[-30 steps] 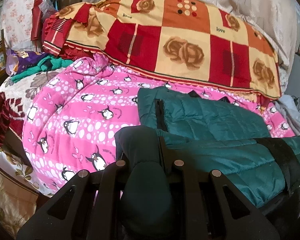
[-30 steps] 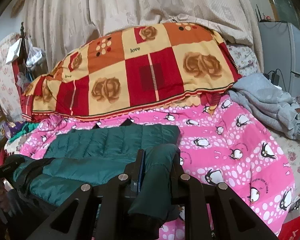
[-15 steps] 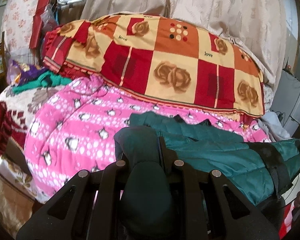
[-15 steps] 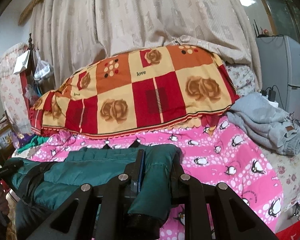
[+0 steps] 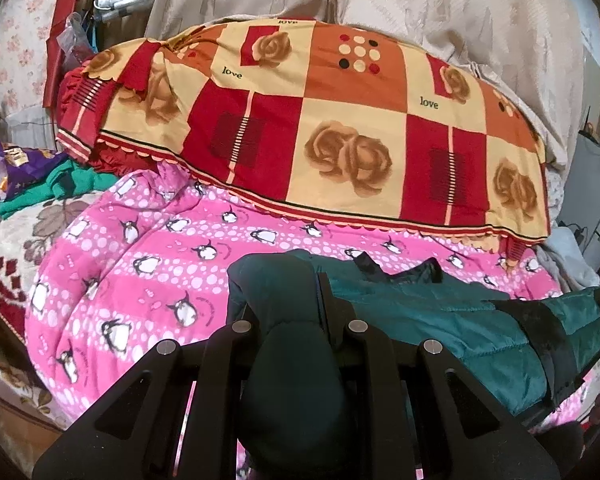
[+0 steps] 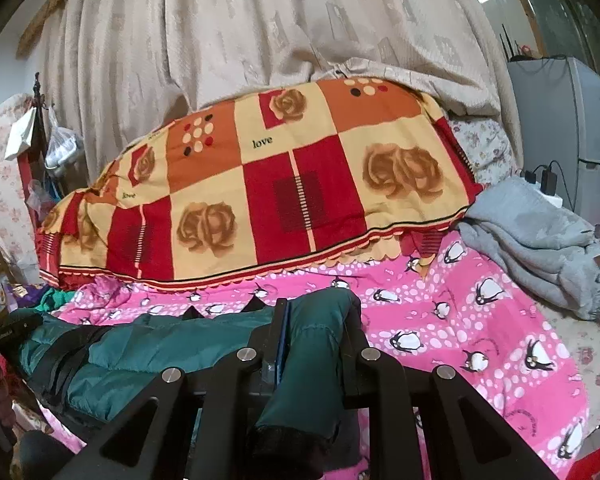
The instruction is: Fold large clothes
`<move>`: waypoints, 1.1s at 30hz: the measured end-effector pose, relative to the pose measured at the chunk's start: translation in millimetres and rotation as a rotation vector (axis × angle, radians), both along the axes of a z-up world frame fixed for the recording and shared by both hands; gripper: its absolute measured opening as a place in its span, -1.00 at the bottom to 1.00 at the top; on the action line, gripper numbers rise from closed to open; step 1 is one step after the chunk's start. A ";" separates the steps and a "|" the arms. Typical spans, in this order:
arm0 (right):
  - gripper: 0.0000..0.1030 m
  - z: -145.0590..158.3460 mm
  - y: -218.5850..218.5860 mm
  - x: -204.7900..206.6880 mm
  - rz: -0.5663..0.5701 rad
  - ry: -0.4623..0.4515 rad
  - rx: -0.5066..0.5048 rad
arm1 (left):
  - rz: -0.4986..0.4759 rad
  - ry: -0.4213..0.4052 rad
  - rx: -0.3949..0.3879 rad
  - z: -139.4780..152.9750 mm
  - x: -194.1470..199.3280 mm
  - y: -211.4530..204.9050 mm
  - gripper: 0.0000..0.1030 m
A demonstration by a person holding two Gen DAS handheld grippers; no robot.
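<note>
L gripper (image 5: pixel 296 300) is clamped tight on one end of the jacket (image 5: pixel 452 320); R gripper (image 6: pixel 316 320) is clamped likewise on the other end. The jacket is held stretched btwn both, raised over the pink blanket (image 5: pixel 148 256), its far part lying on the blanket just below the checked cover (image 5: pixel 320 128). For a clean fold, both ends should be kept level & taut, carried fwd together, then laid onto the far half w/ edges matched.

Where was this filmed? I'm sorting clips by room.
Most likely a home bedroom: a penguin-print pink blanket spread over a bed, a patchwork rose quilt heaped behind it, and curtains at the back.
</note>
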State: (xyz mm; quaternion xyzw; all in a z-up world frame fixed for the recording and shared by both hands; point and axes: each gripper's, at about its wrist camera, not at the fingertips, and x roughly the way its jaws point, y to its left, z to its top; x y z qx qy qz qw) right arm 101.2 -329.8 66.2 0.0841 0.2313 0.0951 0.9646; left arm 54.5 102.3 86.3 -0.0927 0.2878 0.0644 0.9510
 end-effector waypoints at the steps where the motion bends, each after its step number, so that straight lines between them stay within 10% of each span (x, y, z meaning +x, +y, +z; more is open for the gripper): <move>1: -0.68 -3.0 0.9 6.4 -0.004 0.008 0.004 | 0.001 0.003 -0.005 -2.1 6.4 1.0 -0.73; 8: -0.68 -24.4 1.9 51.3 -0.038 0.069 0.049 | 0.018 0.036 -0.102 -17.0 57.6 15.5 -0.73; 33: -0.68 -123.4 26.7 206.8 -0.054 0.348 0.009 | 0.082 0.179 0.095 -121.7 179.1 0.8 -0.64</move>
